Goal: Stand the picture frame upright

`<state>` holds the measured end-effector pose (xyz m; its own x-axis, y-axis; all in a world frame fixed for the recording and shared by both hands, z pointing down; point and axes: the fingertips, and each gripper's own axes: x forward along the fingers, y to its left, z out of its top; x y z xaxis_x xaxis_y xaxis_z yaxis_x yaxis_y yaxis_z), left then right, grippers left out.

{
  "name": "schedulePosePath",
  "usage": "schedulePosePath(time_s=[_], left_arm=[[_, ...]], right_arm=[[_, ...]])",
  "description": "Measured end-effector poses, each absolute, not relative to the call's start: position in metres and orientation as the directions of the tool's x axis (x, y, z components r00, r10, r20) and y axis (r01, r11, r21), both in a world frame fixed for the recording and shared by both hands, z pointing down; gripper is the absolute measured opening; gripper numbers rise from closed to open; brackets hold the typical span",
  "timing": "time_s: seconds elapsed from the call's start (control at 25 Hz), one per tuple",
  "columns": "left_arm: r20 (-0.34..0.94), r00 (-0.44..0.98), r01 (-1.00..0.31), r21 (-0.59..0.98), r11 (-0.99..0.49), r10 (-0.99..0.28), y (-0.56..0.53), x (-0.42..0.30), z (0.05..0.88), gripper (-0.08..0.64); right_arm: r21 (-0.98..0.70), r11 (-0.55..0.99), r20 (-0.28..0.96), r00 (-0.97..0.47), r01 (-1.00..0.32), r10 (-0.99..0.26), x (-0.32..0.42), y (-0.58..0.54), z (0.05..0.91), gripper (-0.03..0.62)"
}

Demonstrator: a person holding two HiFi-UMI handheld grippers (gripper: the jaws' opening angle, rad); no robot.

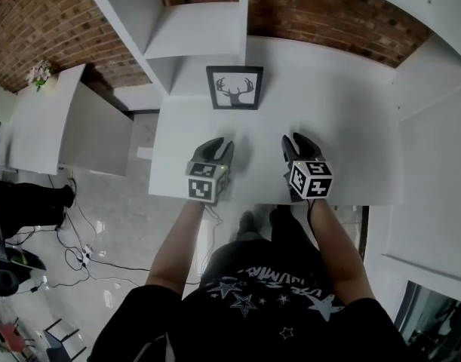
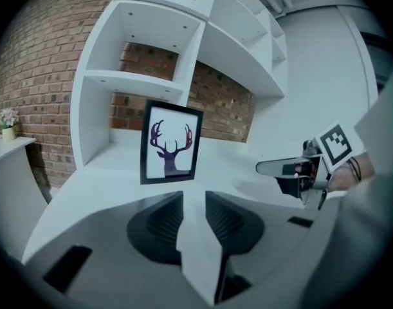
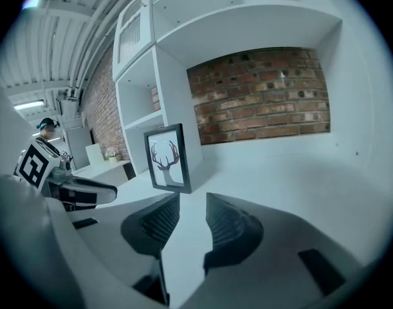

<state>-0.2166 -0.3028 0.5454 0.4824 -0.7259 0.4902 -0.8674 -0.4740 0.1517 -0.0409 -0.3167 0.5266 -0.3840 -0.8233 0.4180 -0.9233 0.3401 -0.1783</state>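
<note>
The picture frame (image 1: 235,87), black-edged with a deer-head print, stands upright on the white table (image 1: 351,111) against the foot of the shelf unit. It also shows in the left gripper view (image 2: 170,141) and in the right gripper view (image 3: 168,158), upright in both. My left gripper (image 1: 219,143) is over the table's front part, short of the frame, with its jaws apart and nothing between them (image 2: 193,195). My right gripper (image 1: 294,139) is beside it to the right, also open and empty (image 3: 192,198). Neither touches the frame.
A white shelf unit (image 1: 185,29) rises at the table's back left, with a brick wall (image 1: 328,13) behind. A white side counter (image 1: 64,127) with a small flower pot (image 1: 40,74) lies to the left. White panels flank the right side (image 1: 441,164).
</note>
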Motion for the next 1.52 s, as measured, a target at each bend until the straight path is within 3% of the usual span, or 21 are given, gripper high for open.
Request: schedulePosePath(time_s=[0.52,1.08,1.52], left_arm=[[0.47,0.473,-0.873,0.141,-0.466,-0.745,-0.27,-0.184,0.532,0.054],[0.437,0.461,-0.879,0.104,-0.465,-0.772,-0.155,-0.11,0.502,0.048],[0.385,0.43,-0.897,0.083,-0.434,-0.817,-0.043,-0.073,0.489,0.044]], right_arm=[[-0.181,0.343,0.375,-0.388,-0.922,-0.842,-0.013,-0.289,0.506,0.132],[-0.228,0.397,0.308,-0.453,-0.889,-0.837,0.041,-0.177,0.486,0.13],[-0.207,0.402,0.289,-0.448,-0.892,-0.846,0.091,-0.07,0.485,0.028]])
